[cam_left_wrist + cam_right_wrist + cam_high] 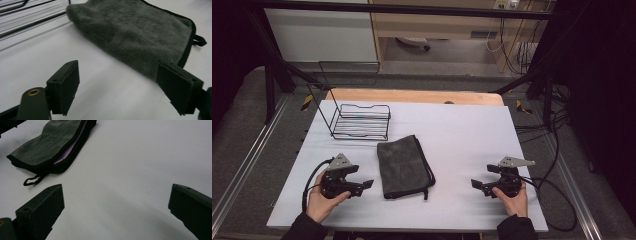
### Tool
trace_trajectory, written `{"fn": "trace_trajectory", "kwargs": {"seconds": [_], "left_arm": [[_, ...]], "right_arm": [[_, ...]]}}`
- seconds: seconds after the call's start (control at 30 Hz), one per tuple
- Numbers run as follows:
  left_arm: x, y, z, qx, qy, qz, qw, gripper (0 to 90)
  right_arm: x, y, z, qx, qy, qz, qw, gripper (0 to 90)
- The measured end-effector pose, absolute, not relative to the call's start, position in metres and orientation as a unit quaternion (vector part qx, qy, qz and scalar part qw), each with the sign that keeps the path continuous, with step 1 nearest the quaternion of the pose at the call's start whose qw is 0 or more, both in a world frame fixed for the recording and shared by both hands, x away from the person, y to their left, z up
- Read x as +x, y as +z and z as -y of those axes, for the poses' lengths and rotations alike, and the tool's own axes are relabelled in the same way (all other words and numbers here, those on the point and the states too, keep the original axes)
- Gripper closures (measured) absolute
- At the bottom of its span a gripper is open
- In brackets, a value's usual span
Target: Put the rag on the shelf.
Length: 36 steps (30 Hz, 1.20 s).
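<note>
A folded dark grey towel [404, 165] with black trim and a small loop lies in the middle of the white table top [462, 130]. In the left gripper view the towel [135, 32] spreads just beyond the jaws. In the right gripper view the towel [51, 146] lies at the far left, a pink layer showing in its fold. My left gripper [364, 186] rests open at the towel's left, a short gap away. My right gripper [476, 184] is open near the front right, well apart from the towel. Both hold nothing.
A black wire rack [360, 121] stands at the back left of the table, behind the towel; its wires [30, 15] show in the left gripper view. Cables [557, 200] trail off the right edge. Metal frame rails run along both sides.
</note>
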<state>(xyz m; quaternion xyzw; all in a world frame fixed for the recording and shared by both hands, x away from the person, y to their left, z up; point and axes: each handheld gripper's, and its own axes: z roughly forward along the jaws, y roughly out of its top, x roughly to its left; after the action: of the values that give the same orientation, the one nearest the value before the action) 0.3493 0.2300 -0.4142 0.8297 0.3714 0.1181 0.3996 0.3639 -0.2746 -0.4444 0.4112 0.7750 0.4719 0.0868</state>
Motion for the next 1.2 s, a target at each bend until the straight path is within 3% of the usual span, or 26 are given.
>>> {"fn": "trace_trajectory", "kwargs": {"seconds": [0.4, 0.8, 1.2], "left_arm": [[0.338, -0.414, -0.183, 0.85, 0.092, -0.348, 0.384, 35.9], [0.335, -0.424, -0.157, 0.867, 0.076, -0.327, 0.368, 45.4], [0.336, -0.43, -0.155, 0.871, 0.078, -0.328, 0.358, 53.7]], "right_arm": [[0.363, -0.442, 0.268, 0.412, 0.474, -0.773, 0.088, 2.6], [0.362, -0.428, 0.217, 0.384, 0.473, -0.788, 0.089, 14.9], [0.37, -0.427, 0.146, 0.351, 0.455, -0.816, 0.06, 49.7]]}}
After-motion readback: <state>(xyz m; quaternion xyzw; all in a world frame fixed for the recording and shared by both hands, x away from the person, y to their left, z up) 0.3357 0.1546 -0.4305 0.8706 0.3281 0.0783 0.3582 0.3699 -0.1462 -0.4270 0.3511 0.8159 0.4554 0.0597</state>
